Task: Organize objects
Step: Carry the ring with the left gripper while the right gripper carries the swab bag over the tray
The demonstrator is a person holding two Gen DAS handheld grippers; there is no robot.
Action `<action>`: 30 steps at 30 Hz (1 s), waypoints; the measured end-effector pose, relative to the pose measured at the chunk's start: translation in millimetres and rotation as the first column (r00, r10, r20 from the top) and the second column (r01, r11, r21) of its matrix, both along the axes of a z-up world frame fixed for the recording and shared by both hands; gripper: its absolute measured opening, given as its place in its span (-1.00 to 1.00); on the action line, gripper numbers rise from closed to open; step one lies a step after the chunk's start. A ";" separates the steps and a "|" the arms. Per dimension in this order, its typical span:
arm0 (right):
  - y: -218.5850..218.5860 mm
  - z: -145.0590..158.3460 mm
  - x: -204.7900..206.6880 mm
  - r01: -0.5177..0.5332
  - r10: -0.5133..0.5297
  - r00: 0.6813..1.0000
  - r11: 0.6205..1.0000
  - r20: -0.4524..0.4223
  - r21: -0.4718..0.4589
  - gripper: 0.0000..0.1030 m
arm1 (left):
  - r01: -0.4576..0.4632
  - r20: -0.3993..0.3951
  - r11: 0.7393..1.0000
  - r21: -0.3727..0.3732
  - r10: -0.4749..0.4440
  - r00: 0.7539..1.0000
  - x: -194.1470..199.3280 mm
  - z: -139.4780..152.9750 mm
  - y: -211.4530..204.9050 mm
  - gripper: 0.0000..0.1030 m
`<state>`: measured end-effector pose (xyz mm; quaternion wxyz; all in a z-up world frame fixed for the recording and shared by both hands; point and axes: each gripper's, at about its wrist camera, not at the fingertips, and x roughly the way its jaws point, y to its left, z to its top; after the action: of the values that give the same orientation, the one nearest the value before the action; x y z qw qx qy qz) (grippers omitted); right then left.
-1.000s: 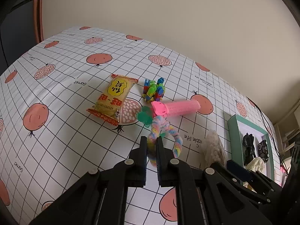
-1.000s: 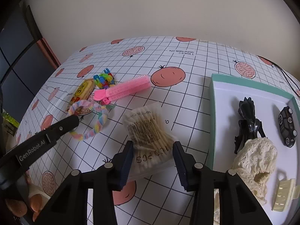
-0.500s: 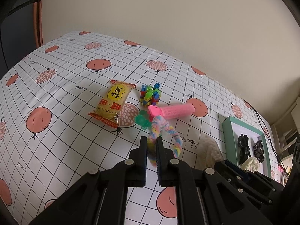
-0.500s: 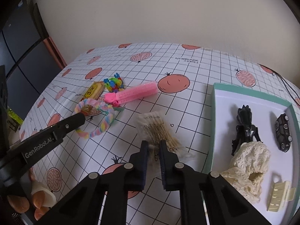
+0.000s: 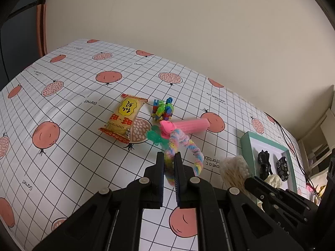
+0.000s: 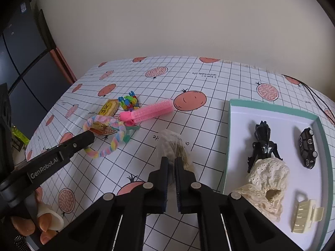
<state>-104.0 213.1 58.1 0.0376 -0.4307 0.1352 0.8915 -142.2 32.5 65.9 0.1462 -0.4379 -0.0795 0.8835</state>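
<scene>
1. gripping: left tool clenched on a pastel twisted loop, which is raised above the tabletop.
2. right tool clenched on a clear bag of cotton swabs, lifted near the tray's left edge.
3. tabletop, grid cloth with fruit print: yellow snack packet, bright block cluster, pink hair roller, green clip, all close together.
4. teal-rimmed tray, right side: black figure, black toy car, cream lace piece, cream claw clip.
</scene>
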 end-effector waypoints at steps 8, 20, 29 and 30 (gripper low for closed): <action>-3.1 7.5 3.3 -0.009 0.009 1.000 1.000 -0.011 0.005 -0.88 | 0.012 -0.036 1.000 0.018 -0.012 0.999 14.1 18.6 -0.1 -0.84; 0.0 39.2 23.7 -0.016 0.017 0.996 1.000 -0.088 0.019 -0.88 | 0.018 -0.061 0.999 0.044 -0.016 0.998 32.6 36.6 7.1 -0.84; 17.6 52.5 40.3 0.017 -0.015 0.993 1.000 -0.117 0.019 -0.88 | 0.021 -0.065 0.998 0.061 -0.017 0.998 43.8 41.4 14.6 -0.84; 19.8 54.1 42.4 0.021 -0.018 0.992 1.000 -0.121 0.021 -0.88 | 0.022 -0.065 0.998 0.063 -0.018 0.998 45.0 41.5 16.3 -0.84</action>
<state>-61.6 233.0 112.1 0.0429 -0.3740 0.1314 0.9171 -97.2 48.8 107.3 0.1713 -0.4049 -0.0987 0.8927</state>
